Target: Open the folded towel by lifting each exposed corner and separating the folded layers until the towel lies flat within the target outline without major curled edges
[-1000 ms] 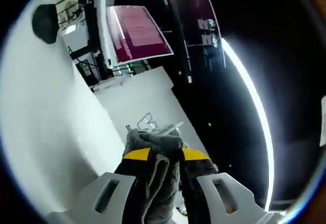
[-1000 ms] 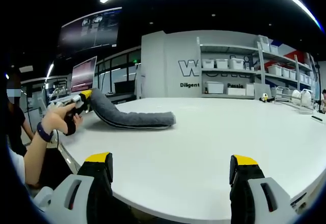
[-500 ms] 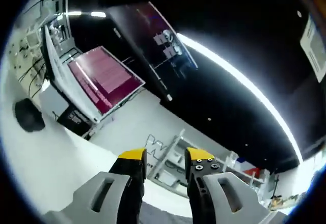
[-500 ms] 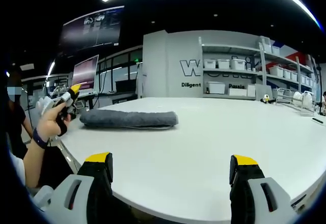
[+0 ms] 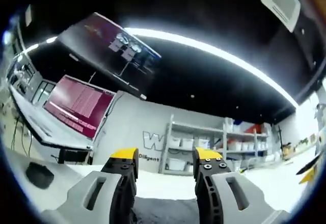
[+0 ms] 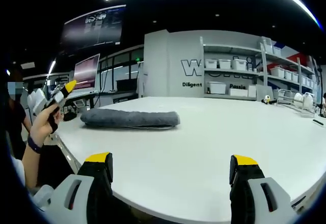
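Observation:
The grey towel lies folded in a long low bundle on the white table, toward its far left. My right gripper hovers open over the near table edge, well short of the towel, nothing between its jaws. A hand holds my left gripper off the towel's left end, apart from it and tilted upward. In the left gripper view the left gripper is open with empty jaws, and a strip of the towel shows low between them.
Shelves with white bins stand behind the table, and monitors are at the back left. Small items sit at the table's far right. A person stands at the left edge. A black round object lies on the table.
My left gripper let go of the towel's raised end, which dropped flat into the folded bundle. The left gripper then drew back to the left and tilted up. The right gripper stayed still.

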